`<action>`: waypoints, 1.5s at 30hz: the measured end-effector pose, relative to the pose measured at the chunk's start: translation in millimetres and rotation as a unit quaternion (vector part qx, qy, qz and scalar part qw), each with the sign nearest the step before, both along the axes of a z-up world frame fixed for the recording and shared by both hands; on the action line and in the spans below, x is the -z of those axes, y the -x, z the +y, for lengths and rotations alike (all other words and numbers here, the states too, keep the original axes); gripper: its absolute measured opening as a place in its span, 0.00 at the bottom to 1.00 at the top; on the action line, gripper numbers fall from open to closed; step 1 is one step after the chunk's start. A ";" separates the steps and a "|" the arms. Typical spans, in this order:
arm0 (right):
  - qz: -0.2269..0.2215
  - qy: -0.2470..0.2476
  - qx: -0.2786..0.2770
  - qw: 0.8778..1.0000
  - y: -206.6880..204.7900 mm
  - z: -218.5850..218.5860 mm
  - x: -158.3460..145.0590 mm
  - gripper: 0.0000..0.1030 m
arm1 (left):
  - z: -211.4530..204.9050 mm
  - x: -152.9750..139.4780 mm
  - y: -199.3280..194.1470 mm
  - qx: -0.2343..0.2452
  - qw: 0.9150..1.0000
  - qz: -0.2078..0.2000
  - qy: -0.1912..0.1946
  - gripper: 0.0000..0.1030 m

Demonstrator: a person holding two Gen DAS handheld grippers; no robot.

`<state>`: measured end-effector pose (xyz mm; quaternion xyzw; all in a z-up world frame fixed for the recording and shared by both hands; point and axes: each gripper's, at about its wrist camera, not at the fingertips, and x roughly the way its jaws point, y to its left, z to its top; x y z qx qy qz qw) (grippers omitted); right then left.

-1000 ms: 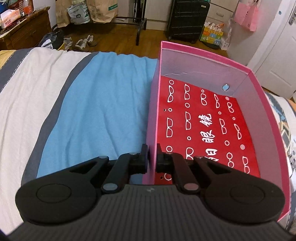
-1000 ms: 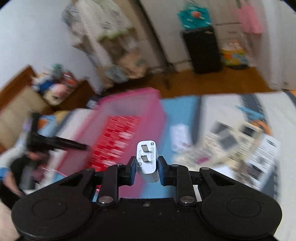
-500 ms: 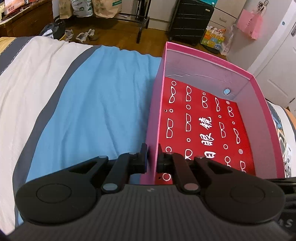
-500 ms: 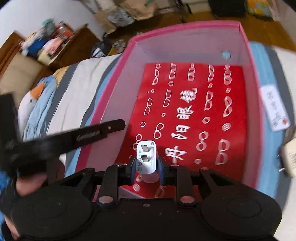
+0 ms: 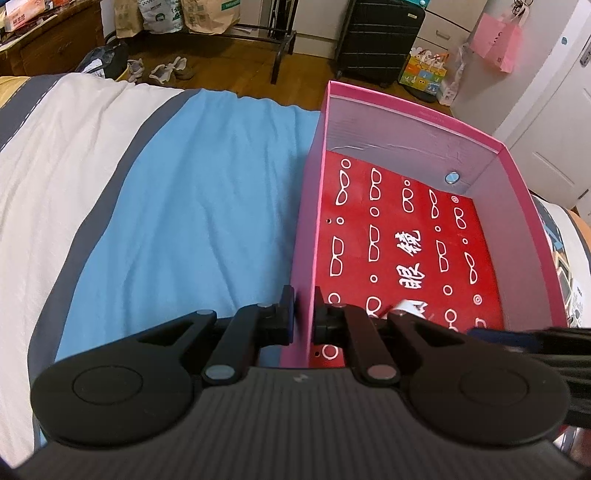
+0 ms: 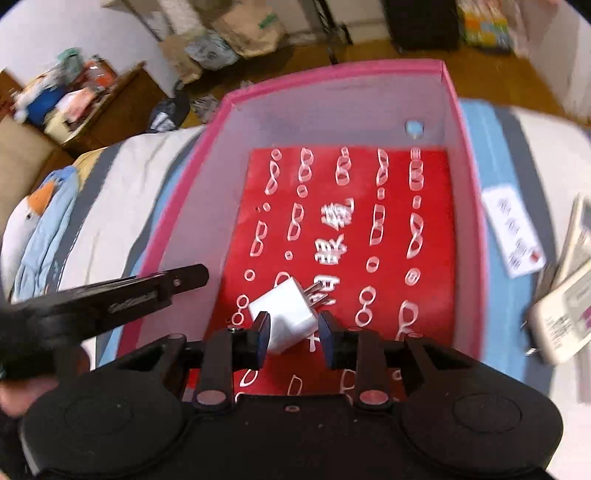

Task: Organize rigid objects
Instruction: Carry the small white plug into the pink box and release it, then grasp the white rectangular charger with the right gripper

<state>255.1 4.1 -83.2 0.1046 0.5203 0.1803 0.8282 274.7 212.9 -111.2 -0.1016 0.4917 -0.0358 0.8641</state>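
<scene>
A pink box [image 5: 413, 110] with a red patterned floor sits on the bed. My left gripper [image 5: 303, 314] is shut on the box's left wall near its front corner. My right gripper [image 6: 293, 338] is open above the box's front part. A white plug adapter [image 6: 286, 314] lies tilted on the red floor between and just beyond its fingers, prongs pointing right. A bit of the adapter [image 5: 406, 308] shows in the left wrist view behind my left gripper's right finger. The left gripper's body [image 6: 110, 299] shows at the box's left wall [image 6: 184, 221].
The bed has blue, white and grey stripes [image 5: 184, 206]. Right of the box lie a white card [image 6: 513, 229] and white boxes [image 6: 565, 310]. A stuffed toy [image 6: 40, 229] lies at the left. Beyond the bed are a suitcase [image 5: 380, 37], paper bags [image 5: 177, 14] and a rack.
My right gripper has opened and let go of the white adapter, which now lies on the box floor. It had moved over the box from the right. The left gripper kept its hold.
</scene>
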 end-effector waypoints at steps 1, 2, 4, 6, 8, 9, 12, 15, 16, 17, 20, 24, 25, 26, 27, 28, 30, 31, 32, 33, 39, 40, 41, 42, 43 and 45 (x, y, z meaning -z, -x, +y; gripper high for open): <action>-0.014 -0.005 -0.008 1.000 7.9 -8.3 -11.5 0.34 | 0.5 -0.7 0.1 -0.001 1.000 -0.001 0.001 0.07; -0.026 -0.008 -0.018 0.999 15.5 -16.6 -23.0 0.34 | 0.2 -1.3 0.2 -0.001 1.000 0.000 0.001 0.07; -0.045 -0.008 -0.029 0.999 27.8 -35.3 -42.2 0.36 | -0.4 -1.9 0.4 -0.001 1.000 -0.002 -0.002 0.06; -0.061 -0.001 -0.035 0.998 40.1 -56.5 -59.3 0.38 | -1.0 -3.5 0.7 -0.003 1.000 -0.003 -0.004 0.06; -0.066 0.015 -0.036 0.997 50.5 -85.8 -68.4 0.39 | -0.5 -6.1 2.6 -0.004 1.000 -0.008 -0.003 0.06; -0.068 0.026 -0.036 0.997 54.5 -101.3 -71.1 0.39 | -0.6 -8.1 3.5 -0.004 1.000 -0.012 -0.004 0.06; -0.061 0.056 -0.031 0.996 62.2 -141.1 -68.2 0.40 | -1.7 -10.3 5.2 -0.005 1.000 -0.017 -0.009 0.05; -0.051 0.096 -0.026 0.994 64.6 -170.6 -57.5 0.40 | -4.1 -10.2 5.1 -0.004 1.000 -0.016 -0.019 0.04; -0.050 0.105 -0.025 0.993 68.0 -178.8 -53.2 0.41 | -5.4 -10.8 5.7 -0.004 1.000 -0.016 -0.021 0.04; -0.046 0.111 -0.024 0.992 69.2 -187.7 -47.6 0.44 | -6.2 -11.1 6.0 -0.004 1.000 -0.016 -0.023 0.04; -0.031 0.117 -0.013 0.993 69.4 -209.6 -28.3 0.51 | -7.1 -9.7 3.9 -0.007 1.000 -0.009 -0.027 0.04; 0.000 0.130 0.009 0.992 67.5 -227.2 9.1 0.51 | -5.2 -8.8 3.2 -0.010 1.000 -0.002 -0.024 0.04; -0.001 0.143 0.004 0.990 69.0 -227.7 13.9 0.51 | -4.6 -8.8 3.2 -0.011 1.000 -0.002 -0.022 0.04; -0.005 0.164 -0.001 0.987 70.3 -225.6 19.7 0.53 | -3.9 -8.3 2.3 -0.012 1.000 -0.001 -0.020 0.04; -0.010 0.193 -0.010 0.981 71.6 -221.5 26.6 0.57 | -2.7 -7.8 2.0 -0.014 1.000 0.000 -0.018 0.04; -0.013 0.217 -0.018 0.976 73.8 -218.3 31.3 0.60 | -1.8 -7.3 1.7 -0.015 1.000 0.001 -0.015 0.04; -0.016 0.230 -0.039 0.972 76.1 -214.2 39.8 0.60 | -0.6 -6.6 1.4 -0.015 1.000 0.002 -0.010 0.04; -0.008 0.218 -0.046 0.975 75.7 -214.6 42.7 0.61 | -0.4 -6.5 1.3 -0.015 1.000 0.003 -0.010 0.04; -0.004 0.213 -0.050 0.976 75.0 -215.0 46.8 0.67 | -0.4 -6.7 1.2 -0.016 1.000 0.003 -0.009 0.04; -0.003 0.215 -0.055 0.975 73.6 -215.0 51.1 0.70 | 0.3 -6.8 0.8 -0.017 1.000 0.004 -0.008 0.05; 0.033 0.185 -0.018 0.982 58.4 -232.6 69.8 0.67 | 5.4 -4.7 -0.6 -0.035 0.999 0.011 0.010 0.06; 0.031 0.175 -0.008 0.984 57.5 -236.3 68.9 0.63 | 6.3 -4.3 -0.7 -0.036 0.999 0.012 0.013 0.06; 0.030 0.166 -0.005 0.986 57.6 -238.0 67.8 0.57 | 6.9 -4.0 -0.6 -0.037 0.999 0.013 0.016 0.06; 0.028 0.165 0.001 0.986 59.4 -237.9 66.9 0.57 | 7.2 -3.8 -0.5 -0.037 0.999 0.012 0.017 0.06; 0.030 0.162 0.006 0.986 61.3 -237.4 66.5 0.57 | 7.3 -3.7 -0.4 -0.036 0.999 0.012 0.018 0.06; 0.044 0.135 0.028 0.989 64.6 -240.7 65.6 0.57 | 8.3 -3.3 -1.0 -0.037 0.999 0.013 0.019 0.07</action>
